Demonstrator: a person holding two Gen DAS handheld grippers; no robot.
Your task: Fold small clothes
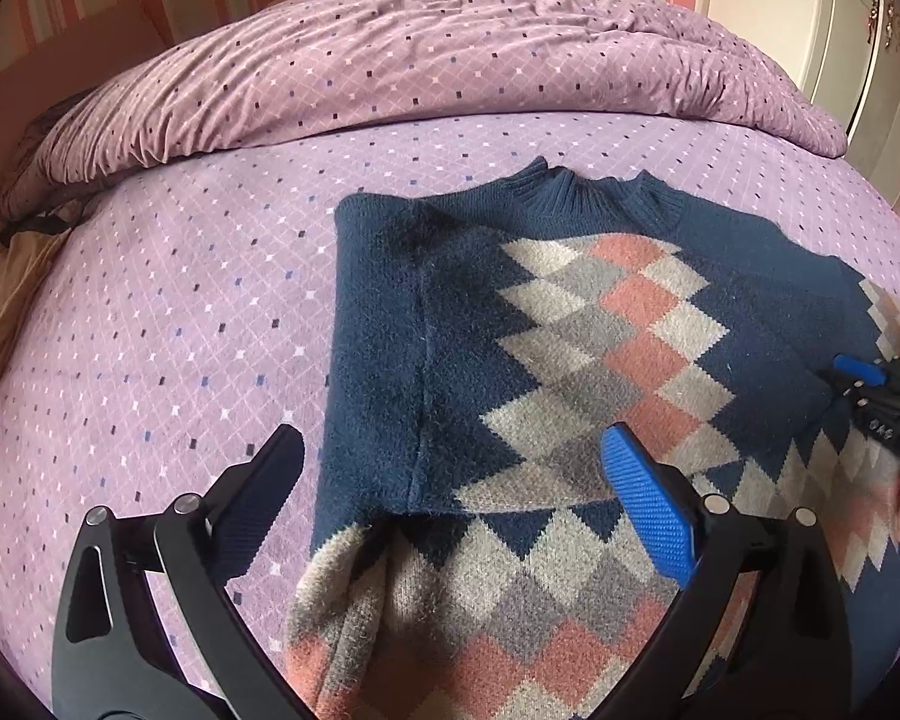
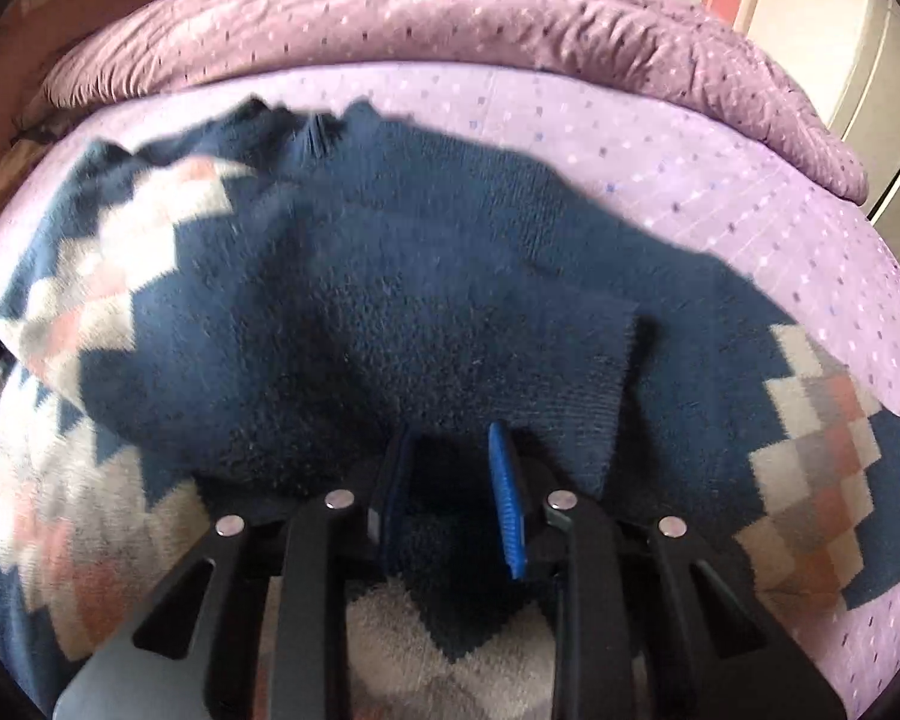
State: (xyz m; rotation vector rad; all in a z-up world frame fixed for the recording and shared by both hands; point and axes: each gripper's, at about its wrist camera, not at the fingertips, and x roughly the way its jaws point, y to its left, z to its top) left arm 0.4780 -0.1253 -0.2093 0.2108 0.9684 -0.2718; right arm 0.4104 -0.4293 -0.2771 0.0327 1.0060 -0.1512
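A navy knitted sweater [image 1: 450, 324] with a grey, white and pink diamond pattern lies on the purple bed sheet [image 1: 168, 312], collar at the far side. Its left side is folded over the front. My left gripper [image 1: 450, 462] is open and empty, hovering over the folded edge near the hem. My right gripper [image 2: 450, 462] is closed on a fold of the sweater's navy fabric [image 2: 438, 360], lifted over the body. The right gripper also shows at the right edge of the left wrist view [image 1: 882, 396].
A rumpled purple duvet [image 1: 426, 54] lies across the far side of the bed. A striped wall and a white cabinet [image 1: 864, 42] stand behind. A brown cloth [image 1: 6, 300] hangs at the bed's left edge.
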